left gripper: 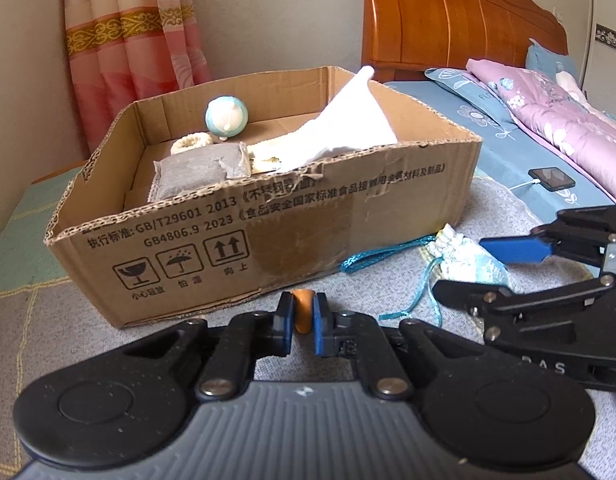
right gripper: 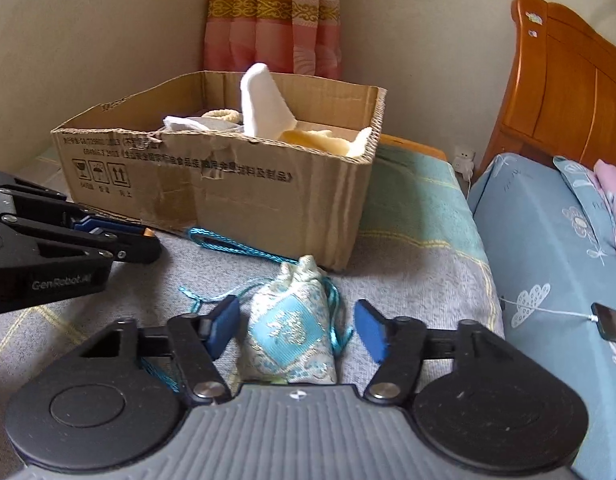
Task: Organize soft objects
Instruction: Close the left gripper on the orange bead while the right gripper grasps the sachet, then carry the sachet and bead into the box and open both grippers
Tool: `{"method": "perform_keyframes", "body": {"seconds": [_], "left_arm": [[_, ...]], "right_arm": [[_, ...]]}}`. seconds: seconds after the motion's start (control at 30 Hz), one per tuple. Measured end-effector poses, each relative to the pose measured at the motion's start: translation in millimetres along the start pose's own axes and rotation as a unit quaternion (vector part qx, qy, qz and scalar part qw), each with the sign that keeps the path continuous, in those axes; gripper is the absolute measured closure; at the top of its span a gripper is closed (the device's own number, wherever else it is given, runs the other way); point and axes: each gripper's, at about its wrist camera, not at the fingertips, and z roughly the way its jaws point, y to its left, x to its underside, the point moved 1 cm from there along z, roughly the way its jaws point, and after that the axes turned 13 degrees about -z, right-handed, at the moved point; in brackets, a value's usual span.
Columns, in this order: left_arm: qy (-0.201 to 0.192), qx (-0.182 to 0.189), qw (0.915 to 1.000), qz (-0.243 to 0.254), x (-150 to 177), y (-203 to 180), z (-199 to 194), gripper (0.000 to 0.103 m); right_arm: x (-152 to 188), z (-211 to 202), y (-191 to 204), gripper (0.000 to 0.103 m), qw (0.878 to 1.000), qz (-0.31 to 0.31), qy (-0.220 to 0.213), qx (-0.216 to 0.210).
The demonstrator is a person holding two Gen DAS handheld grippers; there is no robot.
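A small brocade drawstring pouch [right gripper: 290, 328], pale cream with a light-blue woven panel and turquoise cords, lies on the grey blanket [right gripper: 408, 280] directly between the blue-padded fingers of the right gripper [right gripper: 295, 330]. The jaws stand on either side of it with a visible gap at each pad, so the pouch is framed but not pressed (the left pad sits nearer to it than the right one). Its gathered neck points away from the gripper toward the open brown cardboard box [right gripper: 243, 196], and a braided turquoise loop [right gripper: 223, 242] trails from it across the blanket to the foot of the box's front wall.

The left gripper [left gripper: 301, 322] is clenched on a small orange-brown rounded piece [left gripper: 302, 312], which shows between its blue pads just in front of the box; what that piece is cannot be told.

From the left wrist view the pouch [left gripper: 466, 258] lies to the right of the box's near corner, with one blue finger of the right gripper [left gripper: 516, 249] over it.

Inside the box sit a grey fabric sachet [left gripper: 195, 178], a white cloth [left gripper: 348, 124] peaked above the rim, a cream fuzzy ring [left gripper: 191, 142] and a round teal-and-white toy [left gripper: 227, 116].
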Motion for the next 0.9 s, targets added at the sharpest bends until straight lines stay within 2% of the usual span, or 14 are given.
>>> {"method": "perform_keyframes", "body": {"seconds": [0.03, 0.3, 0.57, 0.73, 0.8, 0.9], "left_arm": [[0.0, 0.002, 1.0, 0.002, 0, 0, 0, 0.095], [0.009, 0.019, 0.9996, 0.02, 1, 3, -5, 0.095], [0.021, 0.05, 0.998, 0.031, -3, 9, -28, 0.095], [0.007, 0.058, 0.9969, 0.054, -9, 9, -47, 0.094], [0.007, 0.06, 0.9966, 0.055, -9, 7, -44, 0.09], [0.008, 0.054, 0.9972, 0.051, -7, 6, -27, 0.09]], "right_arm": [[0, 0, 0, 0.056, 1.0, 0.0, 0.001, -0.001], [-3, -7, 3, 0.069, 1.0, -0.006, 0.008, 0.014], [-7, -33, 0, 0.072, 1.0, -0.017, -0.003, 0.019], [-10, -53, -2, 0.072, 0.999, -0.025, -0.018, 0.015], [-10, -57, -3, 0.072, 0.999, -0.024, -0.019, 0.014], [-11, -59, -2, 0.072, 0.999, -0.021, -0.022, 0.016]]}}
